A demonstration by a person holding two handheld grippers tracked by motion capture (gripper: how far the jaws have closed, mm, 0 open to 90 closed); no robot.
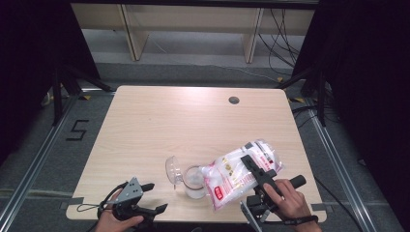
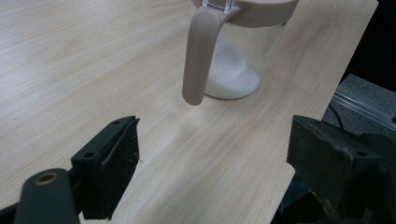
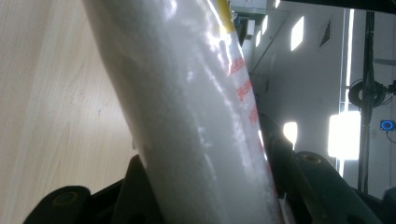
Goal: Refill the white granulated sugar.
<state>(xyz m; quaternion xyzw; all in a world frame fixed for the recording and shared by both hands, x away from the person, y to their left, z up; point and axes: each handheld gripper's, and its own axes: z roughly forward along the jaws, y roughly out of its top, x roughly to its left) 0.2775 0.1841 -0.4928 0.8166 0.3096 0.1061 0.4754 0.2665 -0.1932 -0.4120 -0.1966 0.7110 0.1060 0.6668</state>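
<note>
Right gripper (image 1: 255,171): we have it clamped on the bag of white granules (image 1: 239,171), one black jaw across the top face of the bag, the other under it. In the right gripper view the jaws press in on both sides of the bag (image 3: 196,116), which rises between them.

Right hand (image 1: 285,195): we hold the gripper handle near the table's front right corner.

Bag relative to the right gripper: it sits inside the grip and extends away from it, tilted, with its lower end down at the jar mouth and its far end higher toward the right edge of the table. Red print shows on the clear plastic.

Jar (image 1: 194,182): a clear container standing upright on the table just left of the bag, touching or nearly touching the bag's low end. White granules lie in its bottom, seen in the left gripper view (image 2: 233,70).

Jar lid (image 1: 173,169): clear and hinged back, open, to the jar's upper left.

Jar handle (image 2: 200,56): beige, hanging down the side that faces our left gripper.

Left gripper (image 1: 153,199): our jaws stand wide apart and hold nothing. It sits near the front left edge, left of the jar and apart from it.

Table (image 1: 159,121): light wood, with a round grommet (image 1: 234,100) near the far edge.
</note>
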